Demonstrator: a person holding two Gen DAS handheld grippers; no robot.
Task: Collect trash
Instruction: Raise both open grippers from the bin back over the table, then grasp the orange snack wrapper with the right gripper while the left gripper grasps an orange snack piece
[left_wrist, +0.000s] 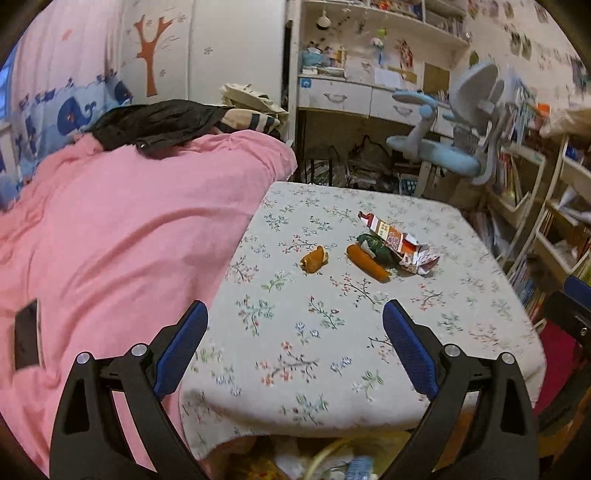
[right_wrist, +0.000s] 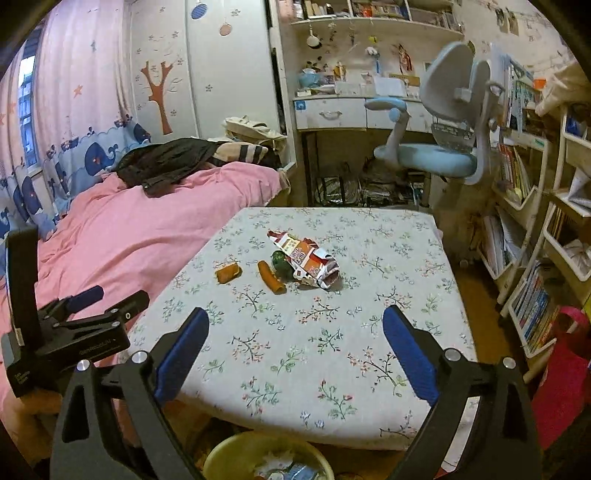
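Both jaws open and empty over the surface's (right_wrist: 332, 369) near edge; carrot (right_wrist: 271, 277) lies mid-surface ahead, long axis pointing near-right, right gripper (right_wrist: 295, 354) nearer than left gripper (left_wrist: 295, 350).

Below the right gripper (right_wrist: 295, 345), at the bottom edge: a yellow bin (right_wrist: 236, 456), cut off, contents a blur of white and blue scraps. Below the left gripper (left_wrist: 295, 345): same bin (left_wrist: 332, 458), mostly hidden under the table edge (left_wrist: 295, 424), contents unreadable. Ahead of both: crushed carton (right_wrist: 310, 264), print too small to read; green wrapper (right_wrist: 279, 259) half tucked under it, kind unclear. Left of the right gripper: the other tool's body, cut by the frame edge. Far right: pink object (right_wrist: 565, 373), cropped, unidentifiable.
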